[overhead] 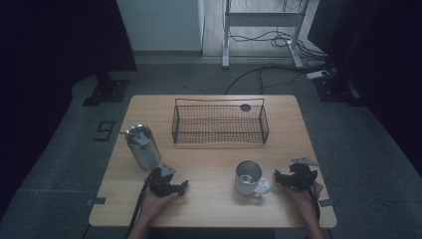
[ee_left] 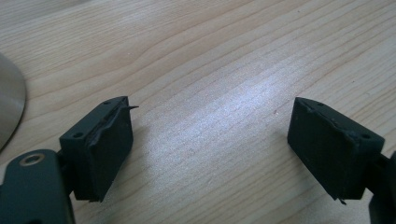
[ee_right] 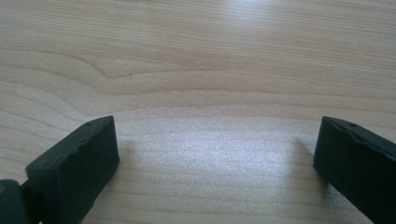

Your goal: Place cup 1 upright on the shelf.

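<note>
Both forearms coming in from the near edge, left hand (overhead: 158,201) holding the left claw (overhead: 183,185) low, pointing rightward, jaws standing apart with nothing between, right hand (overhead: 303,191) holding the right claw (overhead: 277,175) pointing leftward, jaws gaping wide, empty

Pale wood-grain table (overhead: 209,164), black mesh basket (overhead: 220,124), white mug (overhead: 250,180), silver steel canister (overhead: 143,147), black tools

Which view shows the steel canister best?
The high view: the steel canister stands whole on the table, left of the wire basket. The left gripper view catches just a curved metal edge, likely its side. The right gripper view gives bare tabletop.
</note>
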### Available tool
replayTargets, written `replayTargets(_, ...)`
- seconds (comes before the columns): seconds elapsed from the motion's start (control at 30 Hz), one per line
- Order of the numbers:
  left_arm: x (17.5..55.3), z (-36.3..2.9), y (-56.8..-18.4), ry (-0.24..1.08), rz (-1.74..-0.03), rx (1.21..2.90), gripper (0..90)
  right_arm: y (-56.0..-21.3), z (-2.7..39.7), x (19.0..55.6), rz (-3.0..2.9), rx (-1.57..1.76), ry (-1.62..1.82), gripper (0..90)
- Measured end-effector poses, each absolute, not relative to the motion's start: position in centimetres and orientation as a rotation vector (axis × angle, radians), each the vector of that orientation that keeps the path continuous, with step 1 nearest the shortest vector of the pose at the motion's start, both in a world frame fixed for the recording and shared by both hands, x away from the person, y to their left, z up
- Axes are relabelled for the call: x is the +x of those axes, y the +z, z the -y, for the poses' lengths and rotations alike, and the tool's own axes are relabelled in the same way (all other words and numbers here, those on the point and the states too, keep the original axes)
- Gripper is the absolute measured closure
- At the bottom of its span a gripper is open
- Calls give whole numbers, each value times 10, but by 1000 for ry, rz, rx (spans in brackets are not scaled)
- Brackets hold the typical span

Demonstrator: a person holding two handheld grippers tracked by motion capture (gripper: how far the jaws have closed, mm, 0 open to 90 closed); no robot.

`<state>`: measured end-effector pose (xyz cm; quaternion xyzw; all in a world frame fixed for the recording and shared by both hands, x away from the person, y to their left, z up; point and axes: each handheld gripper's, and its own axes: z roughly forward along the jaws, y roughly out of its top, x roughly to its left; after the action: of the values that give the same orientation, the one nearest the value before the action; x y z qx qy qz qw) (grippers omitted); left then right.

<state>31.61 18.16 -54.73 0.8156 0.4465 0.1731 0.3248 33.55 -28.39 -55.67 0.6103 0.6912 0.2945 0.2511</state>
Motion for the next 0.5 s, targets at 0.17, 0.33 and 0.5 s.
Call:
replayTargets(0.17, 316, -181, -547, 455, -1172, 2139, 142, -557, 284, 334, -1875, 1665, 802, 2)
replayTargets(0.33, 316, -181, -547, 457, -1175, 2137, 142, -557, 284, 335, -1875, 1665, 802, 2)
replayTargets(0.5, 314, -180, -547, 460, -1177, 2138, 141, -557, 284, 335, -1875, 1666, 803, 2)
